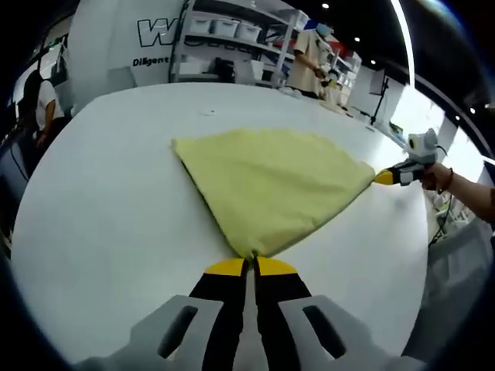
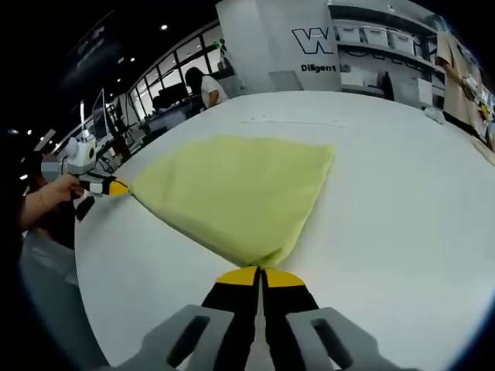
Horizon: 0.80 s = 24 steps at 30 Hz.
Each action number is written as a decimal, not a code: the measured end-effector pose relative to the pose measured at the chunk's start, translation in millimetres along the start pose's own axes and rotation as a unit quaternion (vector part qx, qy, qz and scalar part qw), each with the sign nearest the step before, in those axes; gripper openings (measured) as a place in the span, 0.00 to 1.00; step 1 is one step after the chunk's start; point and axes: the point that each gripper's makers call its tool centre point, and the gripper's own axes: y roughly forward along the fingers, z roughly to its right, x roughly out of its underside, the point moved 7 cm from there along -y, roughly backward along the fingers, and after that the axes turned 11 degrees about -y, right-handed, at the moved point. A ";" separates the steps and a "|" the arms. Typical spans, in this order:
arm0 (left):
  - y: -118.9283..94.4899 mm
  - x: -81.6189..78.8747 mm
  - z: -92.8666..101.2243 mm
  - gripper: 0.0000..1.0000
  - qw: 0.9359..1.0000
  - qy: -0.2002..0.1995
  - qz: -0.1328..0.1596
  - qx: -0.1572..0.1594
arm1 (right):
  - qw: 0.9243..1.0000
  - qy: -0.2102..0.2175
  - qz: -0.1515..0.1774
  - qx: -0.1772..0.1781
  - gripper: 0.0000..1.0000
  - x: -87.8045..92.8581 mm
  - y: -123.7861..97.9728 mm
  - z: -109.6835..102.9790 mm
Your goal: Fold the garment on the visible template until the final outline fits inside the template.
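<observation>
Left gripper view: we see our left tool (image 1: 253, 267) pressed together on the nearest corner of the yellow garment (image 1: 271, 185), which lies spread on the white desk (image 1: 108, 216). From that pinched corner, two straight edges fan outward; one runs to the far right corner, where the right tool (image 1: 384, 177) pinches it. We note bare desk on both sides of the cloth and beyond its far edge.

Right gripper view: we see the right tool (image 2: 260, 273) closed on its near corner of the garment (image 2: 240, 185), with the left tool (image 2: 116, 186) gripping the corner at far left. Open desk (image 2: 402, 216) extends to the right. Beyond the desk stand shelving (image 1: 232, 46) and a person (image 1: 309, 58).
</observation>
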 end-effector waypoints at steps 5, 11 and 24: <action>-5.0 -4.7 -4.1 0.00 0.999 0.037 -0.010 -0.004 | 1.000 -0.024 -0.006 0.000 0.00 -0.1 -5.3 3.3; -6.4 -9.6 -4.2 0.00 0.997 0.072 -0.021 -0.006 | 0.999 -0.042 -0.012 0.012 0.00 -0.6 -10.9 8.1; -5.8 -10.4 -8.7 0.00 0.996 0.081 -0.028 -0.006 | 0.997 -0.065 -0.029 0.010 0.00 0.9 -10.8 9.2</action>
